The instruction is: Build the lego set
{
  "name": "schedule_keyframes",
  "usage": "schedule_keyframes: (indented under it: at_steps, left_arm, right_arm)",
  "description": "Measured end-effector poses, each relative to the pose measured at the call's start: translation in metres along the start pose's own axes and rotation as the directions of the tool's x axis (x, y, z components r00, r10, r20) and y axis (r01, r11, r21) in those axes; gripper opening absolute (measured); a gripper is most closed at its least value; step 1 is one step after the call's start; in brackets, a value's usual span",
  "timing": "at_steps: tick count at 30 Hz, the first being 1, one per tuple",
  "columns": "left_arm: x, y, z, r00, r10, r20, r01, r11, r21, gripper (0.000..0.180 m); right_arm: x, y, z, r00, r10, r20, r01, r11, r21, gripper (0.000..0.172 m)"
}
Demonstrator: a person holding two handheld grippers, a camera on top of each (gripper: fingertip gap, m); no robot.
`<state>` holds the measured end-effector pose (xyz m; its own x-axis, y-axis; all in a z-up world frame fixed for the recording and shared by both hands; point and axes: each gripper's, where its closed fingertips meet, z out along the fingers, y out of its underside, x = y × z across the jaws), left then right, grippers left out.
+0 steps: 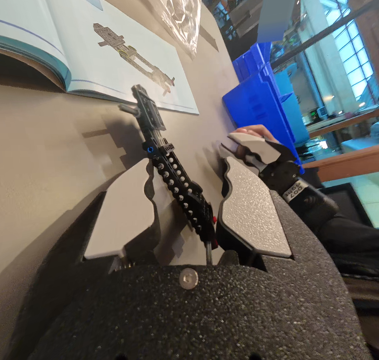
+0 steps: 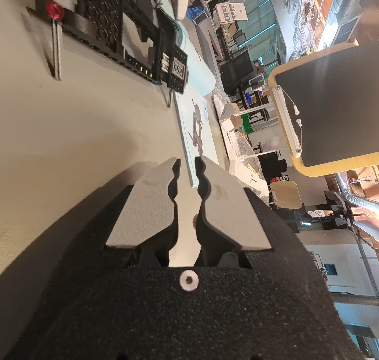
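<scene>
The left gripper (image 1: 185, 178) stands wide apart around the black brick assembly (image 1: 176, 178) on the table (image 1: 51, 155), with a clear gap at its right pad. Bumped, the model could slide or shed pieces. Farther right, the right gripper (image 2: 187, 161), narrowly parted, holds nothing; beyond lies the open instruction booklet (image 1: 123, 48)

place: workshop | signs: exposed ducts (image 2: 348, 201); blue crates (image 1: 264, 95); worktables (image 2: 229, 40)
</scene>
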<state>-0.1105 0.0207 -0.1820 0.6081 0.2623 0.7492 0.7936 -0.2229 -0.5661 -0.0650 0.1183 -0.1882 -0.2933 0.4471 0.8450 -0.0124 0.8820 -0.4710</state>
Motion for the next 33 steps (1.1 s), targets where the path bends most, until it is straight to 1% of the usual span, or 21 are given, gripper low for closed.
schedule_keyframes:
  at_steps: [4,6,8,10,12,14,15,17,18,20,22,23,25,28,30,31,33]
  left_arm:
    - [0.010,0.020,-0.010,0.991,0.129,0.020,-0.127,0.989,-0.072,0.075]
    - [0.009,0.025,-0.017,0.983,0.179,0.036,-0.175,0.980,-0.097,0.079]
    - [0.007,0.023,-0.026,0.974,0.225,0.038,-0.221,0.970,-0.097,0.079]
    - [0.010,0.016,-0.037,0.963,0.269,0.009,-0.267,0.960,-0.087,0.076]
    - [0.015,0.002,-0.048,0.931,0.364,-0.014,-0.364,0.929,-0.069,0.072]
    - [0.020,-0.020,-0.056,0.861,0.509,-0.007,-0.509,0.860,-0.035,0.072]
    - [0.021,-0.033,-0.057,0.809,0.587,0.012,-0.587,0.809,-0.014,0.072]
    - [0.022,-0.056,-0.052,0.686,0.726,0.043,-0.727,0.686,0.018,0.073]
    - [0.023,-0.066,-0.046,0.633,0.772,0.053,-0.774,0.633,0.028,0.074]
    - [0.025,-0.079,-0.028,0.547,0.835,0.055,-0.837,0.545,0.052,0.077]
    - [0.023,-0.089,-0.008,0.486,0.871,0.068,-0.873,0.479,0.093,0.077]
    - [0.020,-0.092,0.001,0.467,0.880,0.082,-0.882,0.458,0.110,0.077]
    - [0.011,-0.086,0.011,0.463,0.883,0.080,-0.884,0.454,0.110,0.077]
    - [-0.003,-0.075,0.011,0.448,0.891,0.075,-0.894,0.444,0.067,0.076]
    - [-0.008,-0.067,0.009,0.479,0.877,0.030,-0.878,0.479,0.021,0.077]
    - [-0.008,-0.066,0.007,0.496,0.868,0.009,-0.868,0.496,0.020,0.077]
    - [-0.006,-0.060,0.001,0.503,0.863,-0.048,-0.864,0.503,-0.004,0.079]
  right_arm:
    - [-0.004,-0.003,0.000,1.000,-0.011,0.005,0.011,1.000,-0.007,0.015]
    - [-0.004,-0.003,0.001,1.000,-0.015,0.005,0.015,1.000,-0.009,0.015]
    - [-0.003,-0.002,0.002,1.000,-0.013,0.004,0.013,1.000,-0.012,0.015]
    - [-0.002,-0.001,0.003,1.000,-0.010,-0.001,0.010,1.000,-0.017,0.015]
    - [0.000,0.000,0.005,1.000,-0.006,-0.005,0.006,1.000,-0.023,0.015]
    - [0.000,0.001,0.008,1.000,-0.005,-0.007,0.005,1.000,-0.028,0.015]
    - [0.001,0.001,0.009,1.000,-0.007,-0.010,0.007,1.000,-0.031,0.015]
    - [0.002,0.002,0.012,1.000,-0.010,-0.016,0.009,0.999,-0.038,0.014]
    - [0.003,0.003,0.014,1.000,-0.009,-0.019,0.008,0.999,-0.042,0.014]
    - [0.005,0.004,0.015,1.000,-0.002,-0.027,0.001,0.999,-0.049,0.014]
    - [0.007,0.006,0.015,0.999,0.004,-0.034,-0.006,0.998,-0.057,0.014]
    - [0.007,0.007,0.015,0.999,0.006,-0.036,-0.009,0.998,-0.063,0.014]
    - [0.009,0.010,0.015,0.999,0.014,-0.039,-0.017,0.997,-0.075,0.014]
    - [0.011,0.013,0.016,0.999,0.025,-0.045,-0.029,0.996,-0.089,0.014]
    - [0.012,0.015,0.016,0.998,0.026,-0.049,-0.031,0.995,-0.097,0.014]
    - [0.012,0.016,0.017,0.998,0.027,-0.048,-0.032,0.994,-0.102,0.014]
    - [0.013,0.018,0.018,0.998,0.021,-0.051,-0.027,0.993,-0.115,0.014]
